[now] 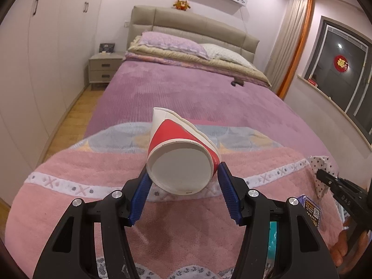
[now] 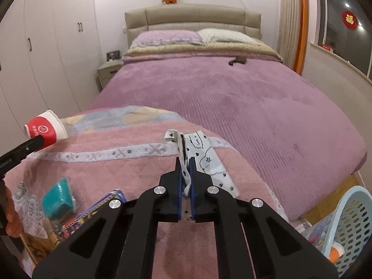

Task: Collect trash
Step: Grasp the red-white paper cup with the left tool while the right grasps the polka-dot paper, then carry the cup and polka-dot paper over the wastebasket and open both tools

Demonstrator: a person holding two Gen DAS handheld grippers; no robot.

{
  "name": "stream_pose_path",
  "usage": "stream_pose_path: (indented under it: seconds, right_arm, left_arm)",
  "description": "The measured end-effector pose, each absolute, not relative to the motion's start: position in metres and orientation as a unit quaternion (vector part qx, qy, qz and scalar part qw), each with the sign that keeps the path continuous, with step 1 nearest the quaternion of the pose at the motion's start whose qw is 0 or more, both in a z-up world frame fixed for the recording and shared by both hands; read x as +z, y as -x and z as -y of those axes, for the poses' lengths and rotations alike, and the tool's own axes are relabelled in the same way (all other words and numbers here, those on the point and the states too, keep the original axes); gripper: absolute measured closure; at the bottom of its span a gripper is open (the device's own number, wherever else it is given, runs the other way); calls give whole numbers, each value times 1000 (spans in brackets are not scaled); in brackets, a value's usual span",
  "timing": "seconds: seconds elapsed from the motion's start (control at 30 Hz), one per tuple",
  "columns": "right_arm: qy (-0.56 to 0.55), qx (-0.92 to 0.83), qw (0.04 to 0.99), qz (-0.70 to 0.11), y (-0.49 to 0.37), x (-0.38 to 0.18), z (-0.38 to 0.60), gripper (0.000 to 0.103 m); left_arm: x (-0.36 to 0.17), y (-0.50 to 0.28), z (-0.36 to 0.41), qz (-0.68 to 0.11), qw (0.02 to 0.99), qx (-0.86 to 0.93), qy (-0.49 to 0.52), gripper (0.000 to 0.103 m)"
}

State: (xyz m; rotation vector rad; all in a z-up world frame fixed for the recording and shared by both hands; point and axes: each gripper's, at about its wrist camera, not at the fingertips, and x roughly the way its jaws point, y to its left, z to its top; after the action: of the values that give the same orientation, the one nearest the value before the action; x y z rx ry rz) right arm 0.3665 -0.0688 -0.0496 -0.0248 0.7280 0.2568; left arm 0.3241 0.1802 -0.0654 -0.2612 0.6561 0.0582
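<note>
My left gripper (image 1: 183, 174) is shut on a red and white paper cup (image 1: 183, 153), held by its base above the pink blanket (image 1: 93, 162); the cup also shows at the left of the right wrist view (image 2: 45, 129). My right gripper (image 2: 185, 162) is shut on a crumpled white wrapper with black hearts (image 2: 204, 158), lifted just above the blanket; the wrapper shows at the right edge of the left wrist view (image 1: 322, 169). A teal plastic cup (image 2: 58, 200) and a printed blue packet (image 2: 97, 211) lie on the blanket at the lower left.
A light blue plastic basket (image 2: 348, 227) with some trash in it stands on the floor at the bed's right foot corner. A small dark object (image 2: 237, 61) lies far up the purple bedspread. Wardrobes and a nightstand (image 1: 104, 68) stand left of the bed.
</note>
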Motion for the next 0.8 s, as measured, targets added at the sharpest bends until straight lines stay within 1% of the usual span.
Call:
stream_pose_path:
  seconds: [0.13, 0.27, 0.37, 0.6, 0.8]
  right_arm:
    - [2, 130, 929, -347, -353, -43, 76, 100]
    - [2, 123, 934, -336, -326, -31, 95, 100]
    - [-13, 114, 940, -320, -306, -9, 118, 100]
    - [-27, 71, 956, -282, -248, 34, 175, 100]
    - [-58, 29, 964, -259, -210, 53, 229, 100]
  left_arm:
    - [-57, -319, -173, -311, 943, 31, 118, 48]
    - [-32, -300, -159, -292, 948, -9, 131, 48]
    - [-10, -281, -138, -274, 953, -38, 127, 48]
    - [29, -248, -58, -245, 957, -122, 91, 47]
    - [40, -240, 21, -243, 948, -195, 63, 47]
